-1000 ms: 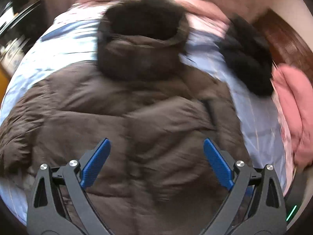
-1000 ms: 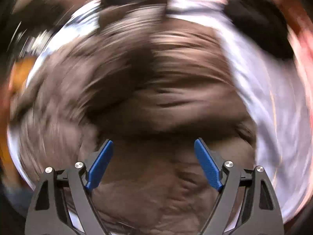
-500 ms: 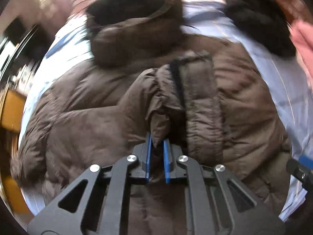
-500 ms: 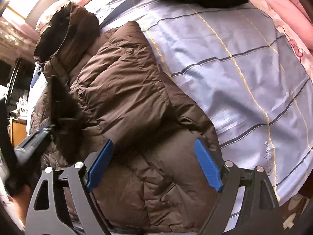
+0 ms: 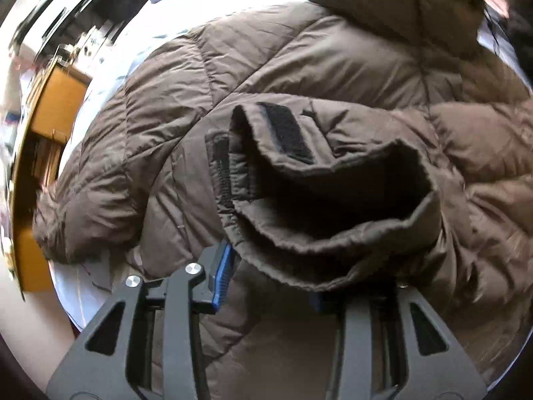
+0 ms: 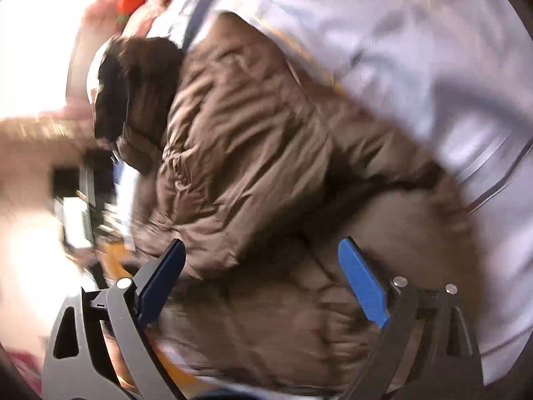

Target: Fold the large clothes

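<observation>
Sleeve fold in hand: coat (image 5: 333, 66) spread on bed (image 6: 416, 50).
Left tongs (image 5: 269, 283) spread, cuff (image 5: 326, 206) draped between; right tongs (image 6: 263, 283) spread, empty. Next: lay cuff flat across body.

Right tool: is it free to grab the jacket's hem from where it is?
Probably yes. The right tool is open and empty, directly over the brown jacket, with nothing between them.
</observation>
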`<state>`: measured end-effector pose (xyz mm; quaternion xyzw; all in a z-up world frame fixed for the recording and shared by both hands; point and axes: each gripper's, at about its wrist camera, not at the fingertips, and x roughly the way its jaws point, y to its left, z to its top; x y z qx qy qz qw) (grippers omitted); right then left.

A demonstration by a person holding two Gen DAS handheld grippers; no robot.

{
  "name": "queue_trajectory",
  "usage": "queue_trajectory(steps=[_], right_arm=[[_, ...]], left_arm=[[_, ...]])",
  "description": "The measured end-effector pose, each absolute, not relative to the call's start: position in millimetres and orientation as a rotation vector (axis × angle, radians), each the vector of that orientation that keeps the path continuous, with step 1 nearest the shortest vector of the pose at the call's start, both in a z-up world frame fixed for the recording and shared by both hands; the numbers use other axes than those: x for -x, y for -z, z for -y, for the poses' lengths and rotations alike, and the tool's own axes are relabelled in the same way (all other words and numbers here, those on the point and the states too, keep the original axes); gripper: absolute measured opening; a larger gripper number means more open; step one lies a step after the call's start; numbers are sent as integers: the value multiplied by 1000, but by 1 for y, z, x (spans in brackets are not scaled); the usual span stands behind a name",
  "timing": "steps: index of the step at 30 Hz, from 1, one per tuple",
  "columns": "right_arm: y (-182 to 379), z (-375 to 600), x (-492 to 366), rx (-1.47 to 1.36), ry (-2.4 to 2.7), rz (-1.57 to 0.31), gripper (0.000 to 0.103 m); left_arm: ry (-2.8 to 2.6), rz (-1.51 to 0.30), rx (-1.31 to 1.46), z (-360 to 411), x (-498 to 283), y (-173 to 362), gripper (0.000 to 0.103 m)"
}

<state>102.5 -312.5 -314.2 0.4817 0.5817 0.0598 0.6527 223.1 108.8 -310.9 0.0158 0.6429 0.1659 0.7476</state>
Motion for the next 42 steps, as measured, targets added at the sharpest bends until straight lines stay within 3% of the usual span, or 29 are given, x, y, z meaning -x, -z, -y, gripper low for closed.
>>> queue_trajectory(steps=[3,5,6,7,8,12,15,21,24,27,30,32,33,37,42], right_arm=[[324,321,-112,-1221,-139,-1190,84],[323,327,-117,-1258,-134,-1122,46],[321,330,-118,-1275,-122,-1087,34],[319,332,-117,-1287,-116,-1054,12],[311,336,-113,-1298,-106,-996,8],[285,359,-95,-1246,-85,-802,5],[291,383,-87,-1275,7,-773,5],[317,387,-96,-1132,165,-900,4],[323,382,-99,-1128,176,-958,5],[318,380,-97,-1129,178,-999,9],[299,380,-80,-1116,239,-997,15],[283,387,-58,-1068,381,-971,37],[278,392,-52,-1058,413,-952,41],[232,371,-58,-805,324,-820,42],[219,295,-96,-454,57,-833,42]], left_arm=[[-339,-1414,-17,-109,-224,312,45],[-331,-1414,-3,-110,-226,310,48],[-325,-1409,-3,-108,-227,309,48],[-319,-1405,-7,-107,-227,308,48],[-311,-1398,-10,-104,-217,312,48],[-263,-1368,9,-82,-214,314,49],[-179,-1377,-8,-54,-215,321,52],[-174,-1469,-52,-35,-226,347,65],[-197,-1485,81,-63,-232,341,71],[-298,-1466,158,-103,-232,330,77],[-476,-1380,174,-144,-225,307,76],[-529,-1296,209,-157,-220,286,76],[-533,-1248,229,-157,-217,274,76],[-339,-1113,220,-117,-218,241,76],[1,-1268,189,-31,-236,272,76]])
